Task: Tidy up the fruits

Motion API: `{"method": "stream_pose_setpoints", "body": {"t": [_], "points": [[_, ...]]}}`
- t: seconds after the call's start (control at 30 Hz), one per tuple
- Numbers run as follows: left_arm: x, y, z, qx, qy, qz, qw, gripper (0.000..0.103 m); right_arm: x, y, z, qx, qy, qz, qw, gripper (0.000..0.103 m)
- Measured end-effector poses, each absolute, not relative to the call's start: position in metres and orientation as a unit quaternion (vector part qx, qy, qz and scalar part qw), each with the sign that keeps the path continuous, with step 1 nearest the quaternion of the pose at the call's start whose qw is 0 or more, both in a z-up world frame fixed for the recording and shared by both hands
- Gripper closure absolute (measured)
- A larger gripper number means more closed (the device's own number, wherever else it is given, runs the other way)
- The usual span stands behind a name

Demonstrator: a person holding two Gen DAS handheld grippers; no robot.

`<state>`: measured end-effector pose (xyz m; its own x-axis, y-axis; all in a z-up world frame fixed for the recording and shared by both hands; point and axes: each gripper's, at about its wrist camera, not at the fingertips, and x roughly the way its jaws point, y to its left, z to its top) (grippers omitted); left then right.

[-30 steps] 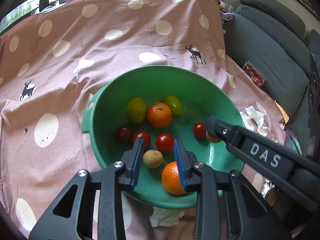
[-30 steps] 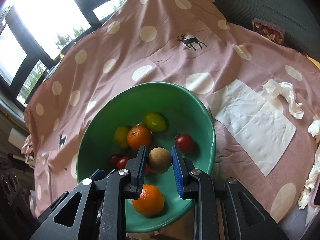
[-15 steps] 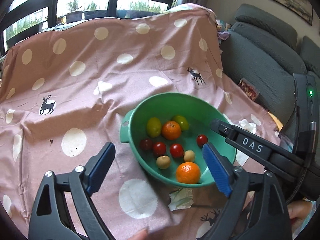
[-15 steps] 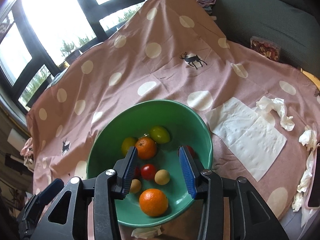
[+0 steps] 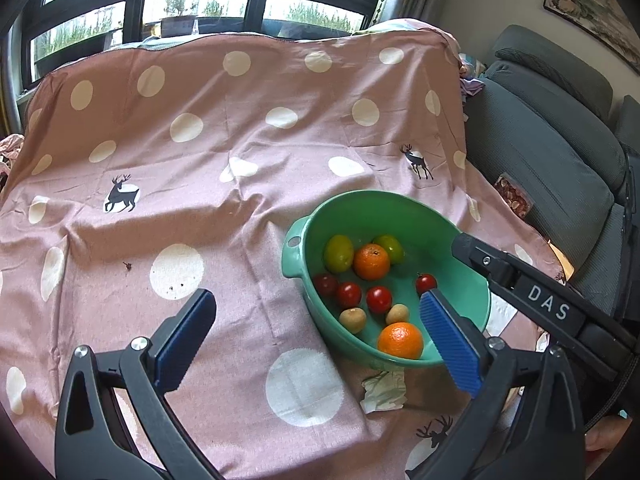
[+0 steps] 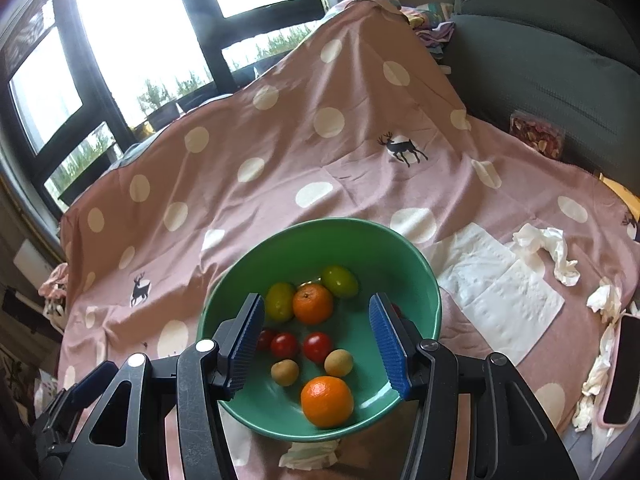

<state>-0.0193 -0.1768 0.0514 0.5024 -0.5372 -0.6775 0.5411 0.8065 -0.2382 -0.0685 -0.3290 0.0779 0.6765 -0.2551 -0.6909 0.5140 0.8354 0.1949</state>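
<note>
One tomato (image 6: 396, 309) half hidden behind pad

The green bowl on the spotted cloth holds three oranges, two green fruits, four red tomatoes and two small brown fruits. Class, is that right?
Not quite: the green bowl holds two oranges, not three, one beside the green fruits and one near the front rim. The right wrist view shows this. The rest stands.

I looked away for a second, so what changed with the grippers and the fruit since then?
Both grippers let go of a small tan fruit each and backed up away from the green bowl. The left gripper and right gripper are opening, nothing between their jaws. The two tan fruits now lie in the bowl. The oranges, tomatoes and green fruits stayed put.
</note>
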Motion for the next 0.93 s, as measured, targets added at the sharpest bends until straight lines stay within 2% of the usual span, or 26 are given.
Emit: {"method": "stream_pose_setpoints", "body": {"t": [0.93], "points": [[-0.0228, -0.1722, 0.0548, -0.002, 0.39, -0.315, 0.865, 0.001, -0.0689, -0.3266, 0.0772, 0.182, 0.347, -0.225, 0.892, 0.047]]}}
